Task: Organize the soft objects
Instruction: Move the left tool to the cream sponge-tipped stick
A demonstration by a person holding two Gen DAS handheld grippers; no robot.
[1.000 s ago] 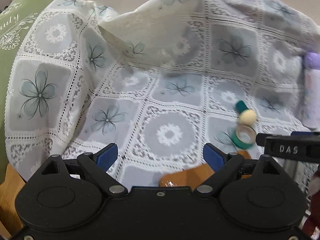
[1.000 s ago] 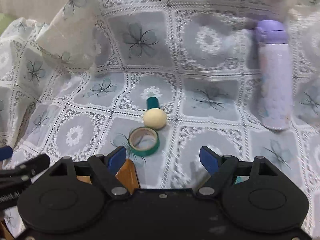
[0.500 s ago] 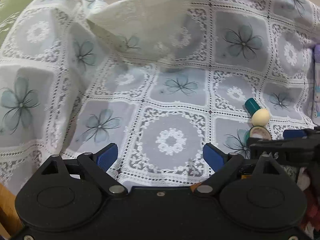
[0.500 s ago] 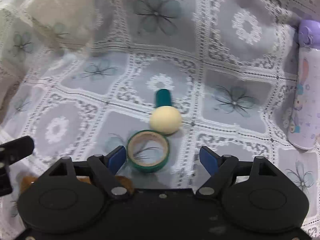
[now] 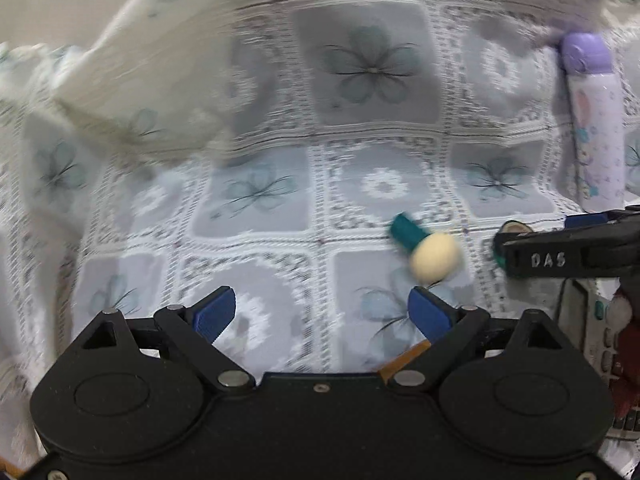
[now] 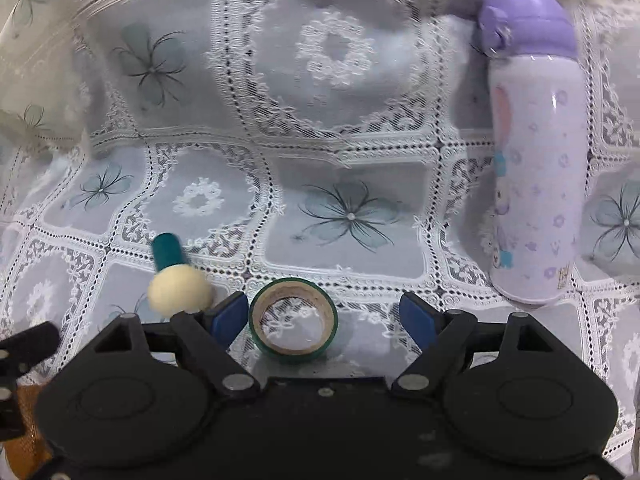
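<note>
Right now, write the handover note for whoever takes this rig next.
Left gripper: open, empty, low over the lace cloth.
Right gripper: open, empty, fingers either side of the green tape roll, not closed on it.
Green-handled sponge dauber lies just left of the roll. Purple bottle lies on the cloth to the right. The cloth's far left corner is folded over.
Done: nothing gripped or visibly sorted yet.
Left: probably clear these items off, then straighten or fold the cloth.

Both hand-held grippers (open) advanced rightward.
</note>
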